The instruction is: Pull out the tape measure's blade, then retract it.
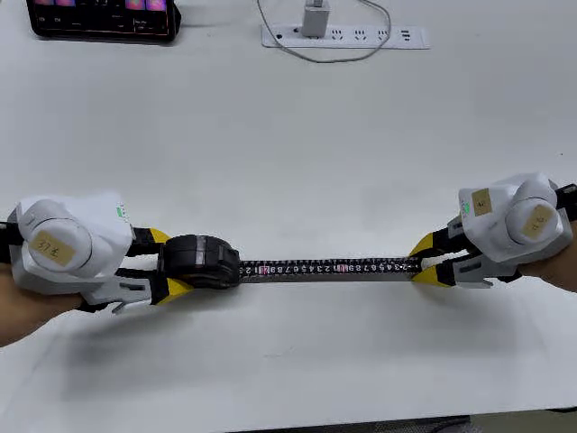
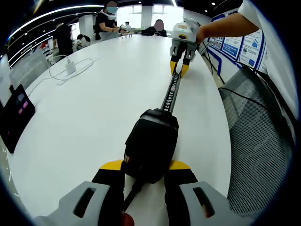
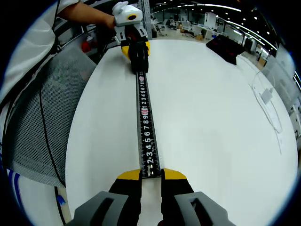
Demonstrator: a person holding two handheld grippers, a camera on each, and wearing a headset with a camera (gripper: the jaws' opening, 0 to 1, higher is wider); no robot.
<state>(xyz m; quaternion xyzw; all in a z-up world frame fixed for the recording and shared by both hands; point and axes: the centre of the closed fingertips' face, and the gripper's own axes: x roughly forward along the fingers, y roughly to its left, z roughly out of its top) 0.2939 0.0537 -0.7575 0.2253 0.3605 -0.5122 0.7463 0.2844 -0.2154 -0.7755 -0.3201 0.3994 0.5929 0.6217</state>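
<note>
Black blade [image 1: 329, 267], tip hidden between fingers [image 1: 424, 245]

Tape measure case [image 1: 200, 262]: black matt plastic. Blade [image 1: 329, 268]: dark, slight sheen. Table [image 1: 270, 135]: smooth, matt white.

Head view: steeply down on counter [image 1: 270, 135], near edge. Gripper views: low, facing each other along shared tape [image 3: 146, 127].

White table [image 1: 288, 144], with power strip [image 1: 379, 37], looped white cable [image 1: 317, 59] and dark device [image 1: 99, 18] along its far edge
</note>
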